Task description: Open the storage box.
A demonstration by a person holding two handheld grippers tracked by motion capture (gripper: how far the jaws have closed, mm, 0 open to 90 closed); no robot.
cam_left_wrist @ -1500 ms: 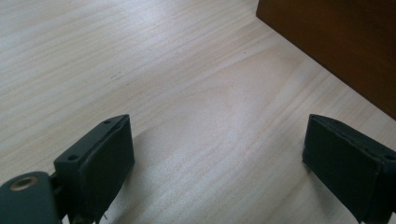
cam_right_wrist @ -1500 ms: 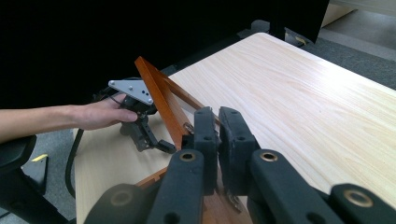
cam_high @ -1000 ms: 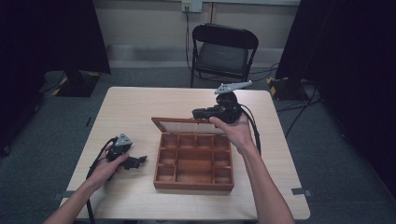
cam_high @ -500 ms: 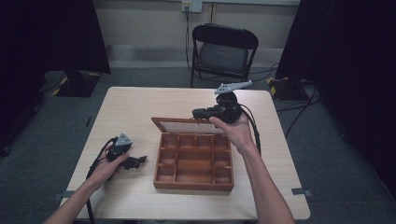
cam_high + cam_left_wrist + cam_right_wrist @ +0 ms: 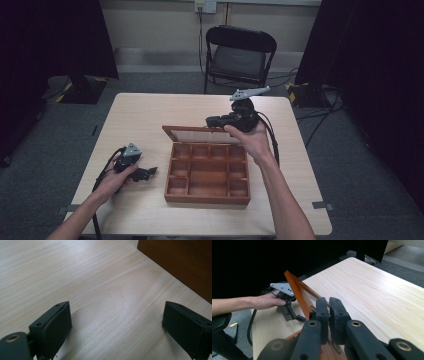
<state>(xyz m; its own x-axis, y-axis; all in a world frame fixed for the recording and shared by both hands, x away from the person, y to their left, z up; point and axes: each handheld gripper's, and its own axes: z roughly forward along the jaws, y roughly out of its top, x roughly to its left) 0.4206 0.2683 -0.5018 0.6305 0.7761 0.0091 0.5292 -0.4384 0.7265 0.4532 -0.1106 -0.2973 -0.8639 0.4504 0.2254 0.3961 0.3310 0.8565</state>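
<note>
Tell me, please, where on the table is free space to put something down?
Bare wood lies on the table beyond the left gripper, left of the wooden box, and along the far edge behind its raised lid. It is crowded by the right gripper at the lid.

We see a light wooden table (image 5: 150,112) standing on grey carpeted floor (image 5: 350,165). Behind it, a black folding chair (image 5: 239,55) faces us against a pale wall (image 5: 150,25) with a baseboard strip. A wall outlet (image 5: 205,6) sits above the chair. Black curtains (image 5: 50,40) hang at both sides, and cables (image 5: 320,112) trail over the floor at the right. The light is even and soft.
</note>
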